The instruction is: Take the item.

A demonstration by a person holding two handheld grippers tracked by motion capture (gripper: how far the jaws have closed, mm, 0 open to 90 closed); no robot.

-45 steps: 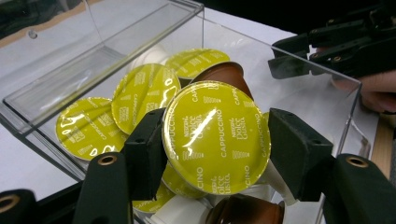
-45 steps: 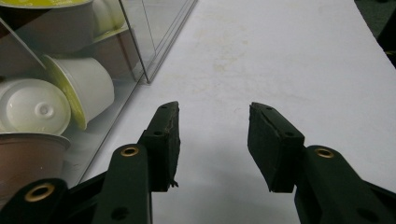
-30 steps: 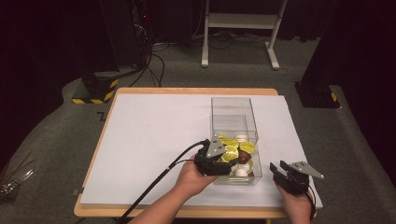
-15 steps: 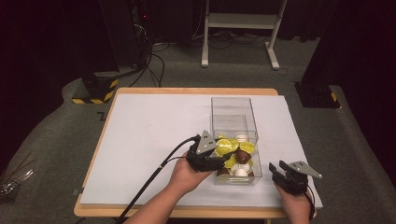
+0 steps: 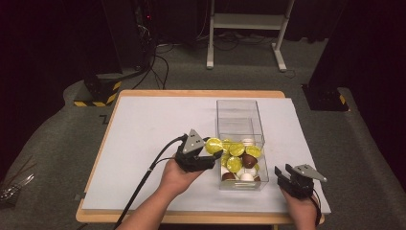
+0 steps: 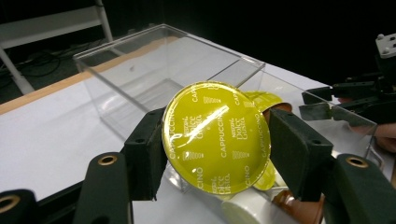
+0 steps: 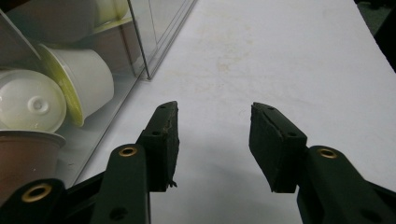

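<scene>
My left gripper (image 5: 212, 152) is shut on a yellow-lidded coffee capsule (image 5: 214, 145), held just above the left rim of the clear plastic box (image 5: 238, 111). In the left gripper view the capsule's foil lid (image 6: 215, 136) faces the camera, pinched at both sides by the pads (image 6: 148, 150). The near end of the box holds several more capsules (image 5: 238, 162), yellow, brown and white. My right gripper (image 5: 284, 174) rests open on the white table to the right of the box, with nothing between its jaws (image 7: 212, 140). White capsules (image 7: 81, 81) show through the box wall beside it.
The white sheet (image 5: 148, 129) covers a wooden table (image 5: 191, 93); its left half is bare. The far half of the box holds nothing. A black cable (image 5: 143, 177) trails from the left gripper toward the near edge. A white stand (image 5: 244, 28) and dark equipment stand on the floor beyond.
My left gripper has lifted the yellow capsule out of the pile in the box and drawn it left to the box's left rim. The right gripper has stayed put.
</scene>
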